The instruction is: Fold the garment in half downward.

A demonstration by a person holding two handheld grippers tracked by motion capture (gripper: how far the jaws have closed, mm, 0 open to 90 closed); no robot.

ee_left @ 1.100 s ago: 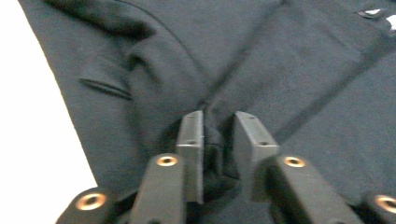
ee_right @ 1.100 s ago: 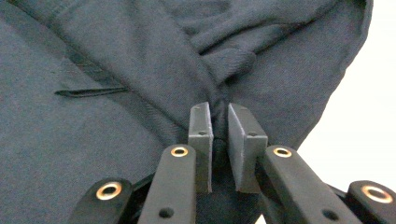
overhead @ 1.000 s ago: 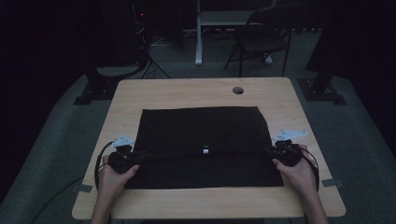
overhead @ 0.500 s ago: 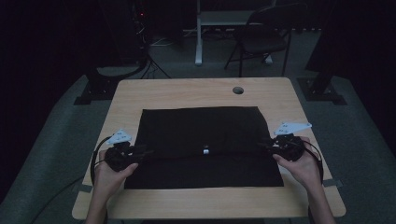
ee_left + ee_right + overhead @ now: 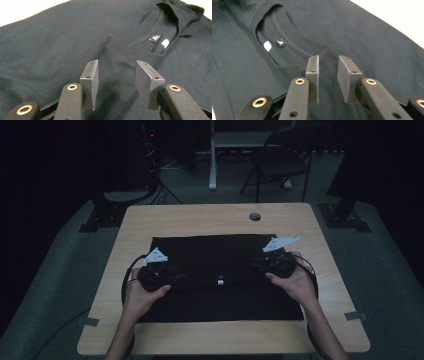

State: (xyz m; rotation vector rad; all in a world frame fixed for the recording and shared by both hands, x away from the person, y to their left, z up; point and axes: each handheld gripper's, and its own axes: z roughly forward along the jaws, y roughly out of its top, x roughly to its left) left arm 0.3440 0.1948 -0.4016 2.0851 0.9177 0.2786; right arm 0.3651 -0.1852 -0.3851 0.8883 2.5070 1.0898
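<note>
Right now, a black shirt (image 5: 220, 270) lying flat and spread out on the wooden worktop (image 5: 200, 220), folded across so the neck hole and its small white tag (image 5: 220, 282) sit near the middle. Close to the person's edge of the worktop, with bare wood at the far side and along both ends.

Left gripper (image 5: 172, 276) held in the left hand (image 5: 142, 292) over the left part of the shirt, pointing in toward the middle. Jaws apart, having just been opening, with nothing pinched between them. Seen close up from the left gripper view (image 5: 115, 80): dark cloth under the gap, pads not pressing on it, neck hole and tag (image 5: 165, 43) farther off.

Right gripper (image 5: 260, 265) held in the right hand (image 5: 295, 282) over the right part of the shirt, pointing in toward the middle too. Jaws apart as well, a smaller gap, also just been opening, nothing held. From the right gripper view (image 5: 328, 75): cloth below the gap, a soft little bump in it just ahead of the jaws, neck hole and tag (image 5: 267, 46) beyond.

Both grippers well apart from each other, tag between them.
</note>
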